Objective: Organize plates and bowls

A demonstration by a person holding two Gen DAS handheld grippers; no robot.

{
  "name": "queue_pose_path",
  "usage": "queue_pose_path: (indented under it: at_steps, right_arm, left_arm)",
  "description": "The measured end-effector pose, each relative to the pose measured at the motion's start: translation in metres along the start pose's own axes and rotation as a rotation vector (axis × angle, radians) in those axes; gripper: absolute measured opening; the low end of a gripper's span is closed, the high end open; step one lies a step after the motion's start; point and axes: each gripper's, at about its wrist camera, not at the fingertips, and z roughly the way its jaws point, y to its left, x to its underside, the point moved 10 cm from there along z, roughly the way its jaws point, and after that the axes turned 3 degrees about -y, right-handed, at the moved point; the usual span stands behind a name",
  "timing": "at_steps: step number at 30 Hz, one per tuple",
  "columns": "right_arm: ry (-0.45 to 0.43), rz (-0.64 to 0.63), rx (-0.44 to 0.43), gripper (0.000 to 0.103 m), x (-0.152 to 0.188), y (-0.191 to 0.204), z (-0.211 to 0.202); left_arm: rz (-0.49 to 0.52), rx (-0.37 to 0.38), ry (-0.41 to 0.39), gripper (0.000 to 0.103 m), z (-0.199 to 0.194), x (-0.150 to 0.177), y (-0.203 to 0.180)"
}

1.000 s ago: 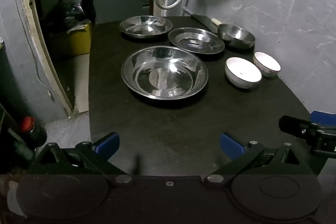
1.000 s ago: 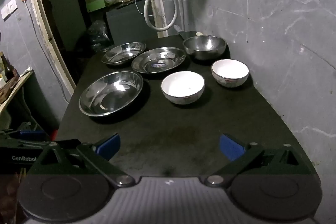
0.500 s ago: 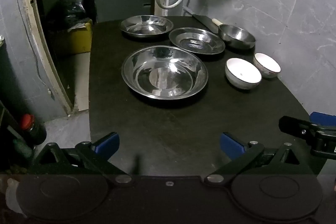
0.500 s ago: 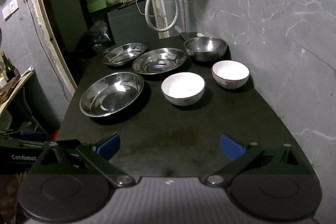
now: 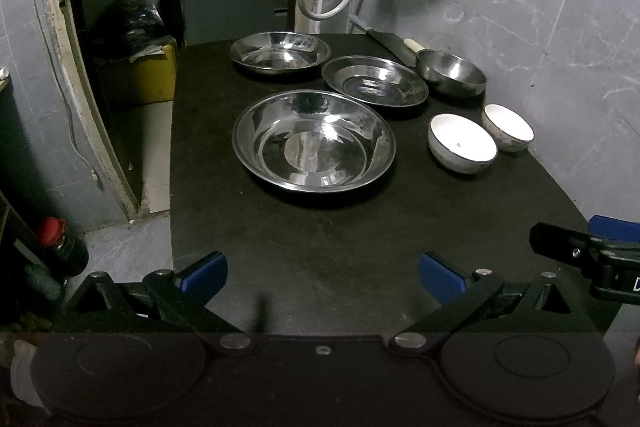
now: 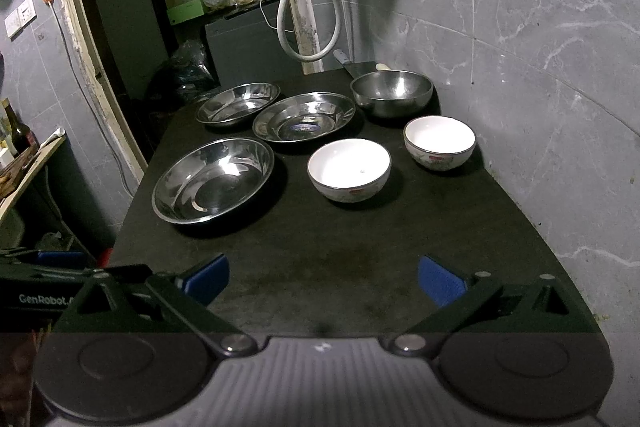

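On the black table (image 5: 320, 247) lie three steel plates: a large near one (image 5: 314, 141) (image 6: 214, 179), a middle one (image 5: 375, 81) (image 6: 304, 117) and a far one (image 5: 280, 51) (image 6: 239, 103). A steel bowl (image 5: 451, 73) (image 6: 392, 93) stands at the back right. Two white bowls stand in front of it, the nearer (image 5: 462, 143) (image 6: 349, 169) and the farther (image 5: 507, 127) (image 6: 439, 137). My left gripper (image 5: 322, 277) is open and empty over the table's near edge. My right gripper (image 6: 323, 279) is open and empty, also at the near edge.
A grey wall (image 6: 540, 87) runs along the table's right side. A knife (image 5: 384, 41) lies behind the steel bowl. A white hose (image 6: 308, 23) hangs at the back. A yellow box (image 5: 140, 75) and a red-capped bottle (image 5: 60, 247) stand on the floor to the left.
Both grippers have shifted very slightly; the views have hardly changed. Nothing on the table has moved.
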Motion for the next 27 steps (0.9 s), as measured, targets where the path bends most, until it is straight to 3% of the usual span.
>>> queue_pose_path:
  at_steps: [27]
  right_arm:
    - [0.001, 0.0, -0.004, 0.103, 0.0009, -0.0004, 0.0003]
  left_arm:
    - [-0.008, -0.013, 0.01, 0.102, 0.0028, 0.0043, 0.0026]
